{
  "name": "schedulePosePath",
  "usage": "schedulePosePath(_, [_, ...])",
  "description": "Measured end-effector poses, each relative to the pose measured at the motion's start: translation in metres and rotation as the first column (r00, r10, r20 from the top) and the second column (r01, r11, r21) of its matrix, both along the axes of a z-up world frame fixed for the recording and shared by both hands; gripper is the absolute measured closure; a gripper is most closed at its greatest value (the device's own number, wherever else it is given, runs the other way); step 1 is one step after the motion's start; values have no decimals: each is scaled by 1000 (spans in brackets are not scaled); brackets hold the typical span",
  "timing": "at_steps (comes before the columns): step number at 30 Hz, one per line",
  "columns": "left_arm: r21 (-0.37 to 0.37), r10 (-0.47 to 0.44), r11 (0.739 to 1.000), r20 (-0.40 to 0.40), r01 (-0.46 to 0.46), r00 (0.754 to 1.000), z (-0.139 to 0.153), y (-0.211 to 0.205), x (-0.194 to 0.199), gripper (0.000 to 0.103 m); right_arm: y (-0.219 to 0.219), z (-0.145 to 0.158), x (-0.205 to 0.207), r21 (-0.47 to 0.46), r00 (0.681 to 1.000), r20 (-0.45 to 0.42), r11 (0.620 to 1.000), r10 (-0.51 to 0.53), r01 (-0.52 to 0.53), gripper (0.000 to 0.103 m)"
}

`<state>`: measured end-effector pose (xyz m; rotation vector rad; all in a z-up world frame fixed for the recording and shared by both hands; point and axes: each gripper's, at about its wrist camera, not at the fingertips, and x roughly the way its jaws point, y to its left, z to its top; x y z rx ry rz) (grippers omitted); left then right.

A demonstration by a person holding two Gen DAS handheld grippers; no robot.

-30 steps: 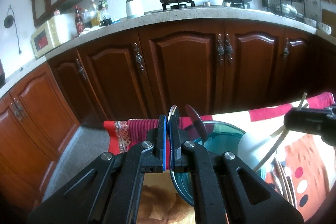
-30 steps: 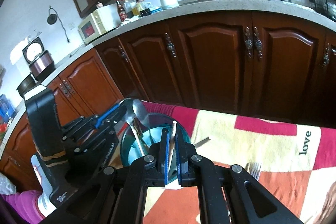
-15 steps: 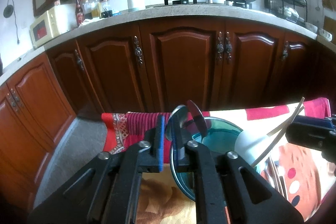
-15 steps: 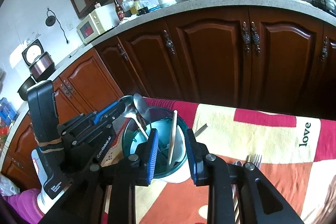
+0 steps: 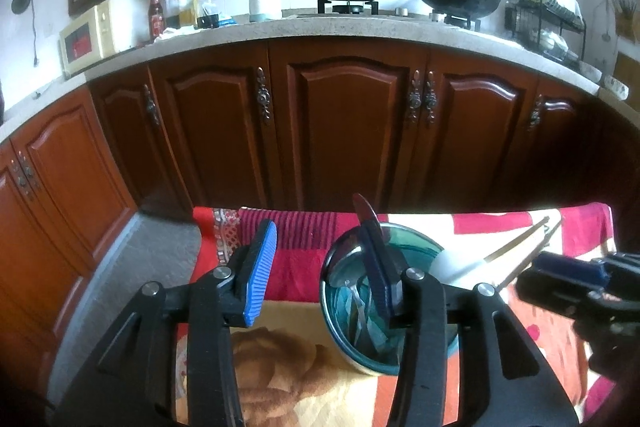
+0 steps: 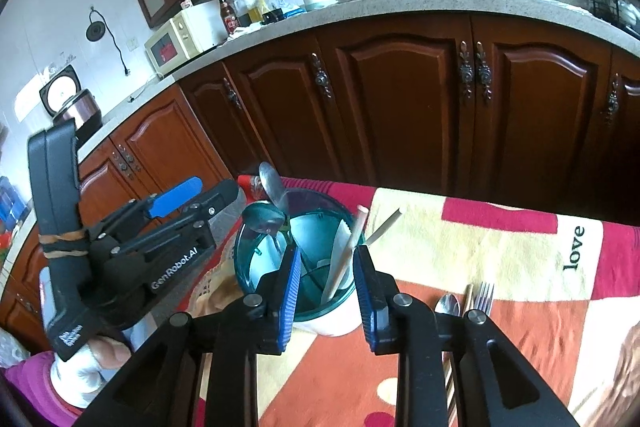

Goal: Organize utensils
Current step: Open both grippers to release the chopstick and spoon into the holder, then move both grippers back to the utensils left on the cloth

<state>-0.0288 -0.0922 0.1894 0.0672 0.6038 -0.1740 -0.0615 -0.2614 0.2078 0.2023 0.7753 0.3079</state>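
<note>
The left gripper (image 5: 320, 267) stood wide open and held nothing, its right finger crossing the rim of the teal utensil holder (image 5: 416, 255), where two spoons (image 6: 266, 215) leaned just ahead of it. The right gripper (image 6: 326, 283) also gaped empty, the holder and its two pale chopsticks (image 6: 346, 255) lying between and just beyond its jaws. Only the right wrist view showed the loose spoon and fork (image 6: 485, 297) on the patterned cloth (image 6: 500, 251) right of those jaws.
</note>
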Motion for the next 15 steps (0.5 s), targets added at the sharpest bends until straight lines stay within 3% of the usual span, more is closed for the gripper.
schedulePosePath(15, [-41,-35,999,-34,33,999,18,-2,-49,54,-4,10,-41,6,999,37,1000,-20,20,74])
